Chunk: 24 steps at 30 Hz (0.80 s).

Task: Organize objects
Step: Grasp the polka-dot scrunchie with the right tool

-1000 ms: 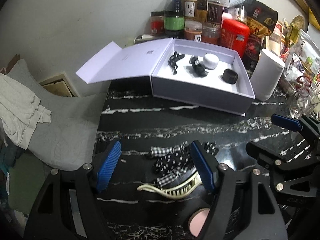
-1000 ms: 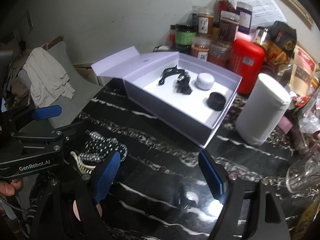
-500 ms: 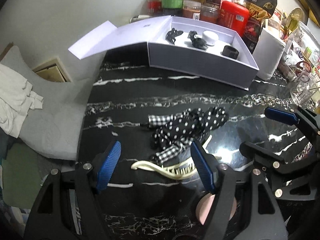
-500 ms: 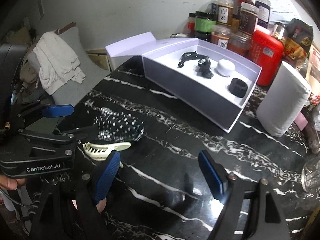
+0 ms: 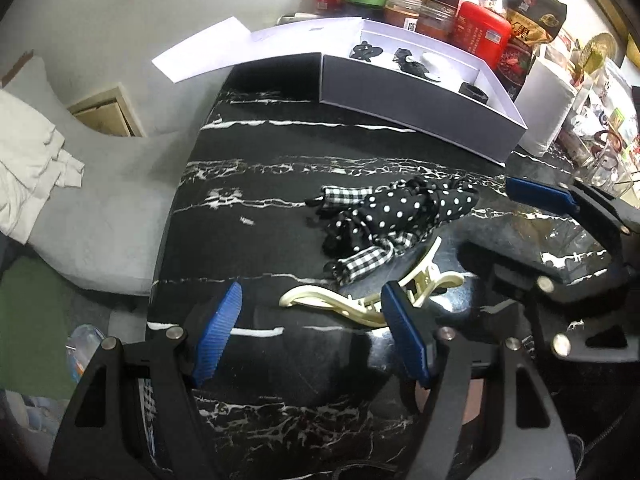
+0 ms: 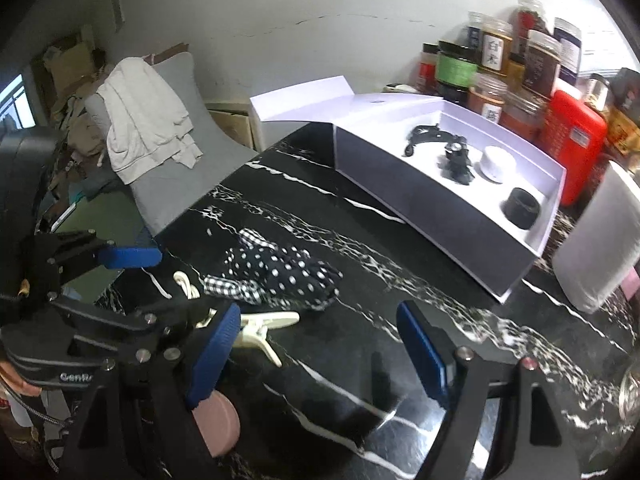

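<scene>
A cream hair claw (image 5: 352, 302) lies on the black marble table (image 5: 260, 184), just ahead of my left gripper (image 5: 312, 334), which is open and empty; the claw's right end is hidden behind the right pad. Beyond it lies a black polka-dot and gingham hair bow (image 5: 400, 212). My right gripper (image 6: 320, 350) is open and empty over bare marble, with the claw (image 6: 266, 322) and bow (image 6: 288, 276) to its left. An open lilac box (image 6: 420, 196) at the back holds a black clip (image 6: 424, 136), a white round lid (image 6: 496, 162) and a black ring (image 6: 520, 208).
A pink round compact (image 6: 216, 424) lies under the right gripper's left finger. Jars (image 6: 492, 64), a red canister (image 6: 576, 140) and a white roll (image 6: 600, 240) crowd the back right. A grey chair (image 6: 168, 160) with a white cloth stands off the table's left edge.
Both grippers have sunk toward the table and tipped further down. The box has slid toward the top of both views, and the claw and bow now show more fully. Jaws unchanged.
</scene>
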Motion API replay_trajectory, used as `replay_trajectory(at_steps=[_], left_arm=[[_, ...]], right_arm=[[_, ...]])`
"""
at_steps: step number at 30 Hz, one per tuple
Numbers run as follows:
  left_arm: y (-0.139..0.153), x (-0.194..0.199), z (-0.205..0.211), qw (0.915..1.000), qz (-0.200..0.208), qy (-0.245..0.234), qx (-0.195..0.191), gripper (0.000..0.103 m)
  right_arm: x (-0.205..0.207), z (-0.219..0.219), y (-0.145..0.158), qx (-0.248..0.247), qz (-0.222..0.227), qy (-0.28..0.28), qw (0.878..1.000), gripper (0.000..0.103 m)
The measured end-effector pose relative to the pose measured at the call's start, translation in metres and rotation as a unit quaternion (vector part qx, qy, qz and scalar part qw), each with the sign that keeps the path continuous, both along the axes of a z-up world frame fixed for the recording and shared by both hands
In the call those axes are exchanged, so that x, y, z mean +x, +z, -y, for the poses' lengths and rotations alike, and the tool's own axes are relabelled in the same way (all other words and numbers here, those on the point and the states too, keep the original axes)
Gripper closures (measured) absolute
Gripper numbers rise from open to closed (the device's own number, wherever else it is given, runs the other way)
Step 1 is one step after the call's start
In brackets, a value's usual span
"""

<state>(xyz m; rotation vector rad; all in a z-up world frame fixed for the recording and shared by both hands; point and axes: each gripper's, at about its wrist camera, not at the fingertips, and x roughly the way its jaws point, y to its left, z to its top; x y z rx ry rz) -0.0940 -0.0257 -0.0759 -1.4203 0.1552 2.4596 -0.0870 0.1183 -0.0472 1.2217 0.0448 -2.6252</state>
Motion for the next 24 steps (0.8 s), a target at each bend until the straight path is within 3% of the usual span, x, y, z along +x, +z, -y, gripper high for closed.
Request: replay_trajectory(at_steps=[11,14,16,19,24], left_arm=[[-0.005,-0.016,0.016,0.9997,0.014,0.019,-0.002,0.032],[-0.006,-0.017,0.019,0.9996,0.016,0.023,0.0,0.032],[-0.005,-0.018,0.02,0.9996,0.014,0.024,-0.001,0.032],[-0.006,-0.019,0.019,0.9996,0.014,0.025,-0.001,0.032],[-0.004,-0.019,0.012,0.9997,0.015,0.018,0.001,0.032]], right_arm=[[-0.031,0.014,-0.01,-0.017,0.018,0.039,0.999,0.022],[-0.034,0.017,-0.014,-0.02,0.023,0.05,0.998,0.038],[-0.035,0.019,-0.016,-0.015,0.022,0.052,0.998,0.055],[-0.032,0.016,-0.014,-0.018,0.014,0.054,0.998,0.068],[-0.025,0.01,-0.007,-0.021,0.002,0.053,0.998,0.076]])
